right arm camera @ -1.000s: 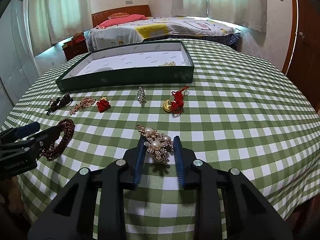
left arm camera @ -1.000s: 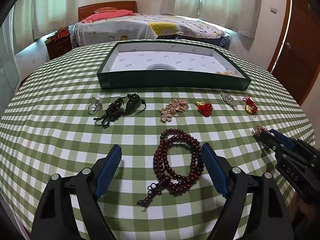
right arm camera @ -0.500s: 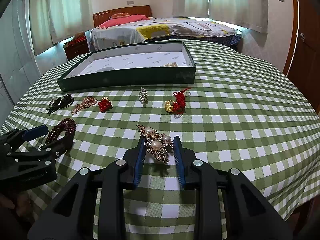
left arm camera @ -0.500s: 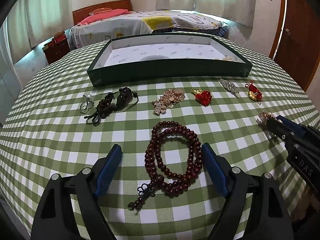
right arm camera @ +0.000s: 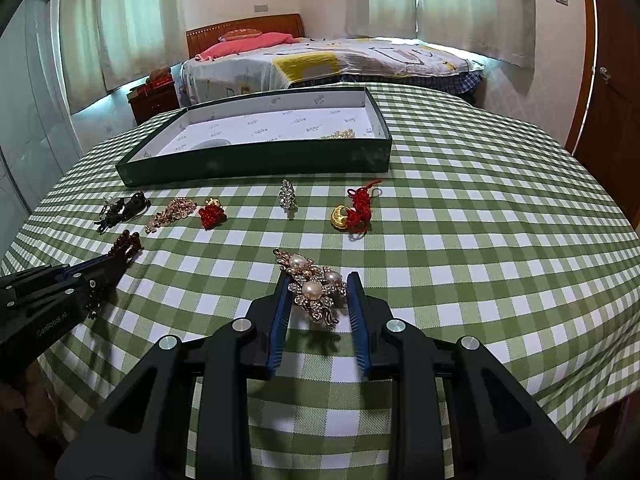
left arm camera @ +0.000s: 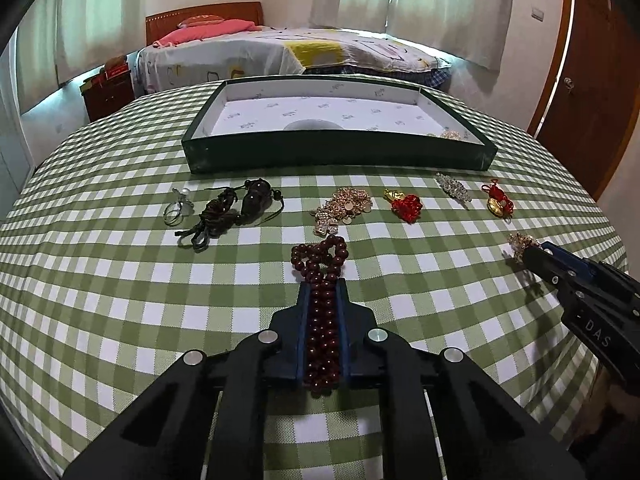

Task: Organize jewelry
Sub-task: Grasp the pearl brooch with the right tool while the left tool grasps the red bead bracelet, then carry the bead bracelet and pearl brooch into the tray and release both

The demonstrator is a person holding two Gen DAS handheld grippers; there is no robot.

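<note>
My left gripper is shut on a dark red bead bracelet, squeezed into a narrow bundle between the blue pads. It also shows in the right wrist view. My right gripper is shut on a gold brooch with pearls, whose far end sticks out past the fingertips. In the left wrist view the right gripper holds the brooch at the right. A dark green tray with a white floor stands at the back, with a small gold piece in its right corner.
On the green checked tablecloth lie a silver ring, a black cord bracelet, a gold coin chain, a red knot charm, a crystal clip and a red-and-gold charm. A bed stands behind the table.
My left gripper has closed on the bead bracelet, pressing its loop flat. My right gripper stays shut on the brooch in the same place.
</note>
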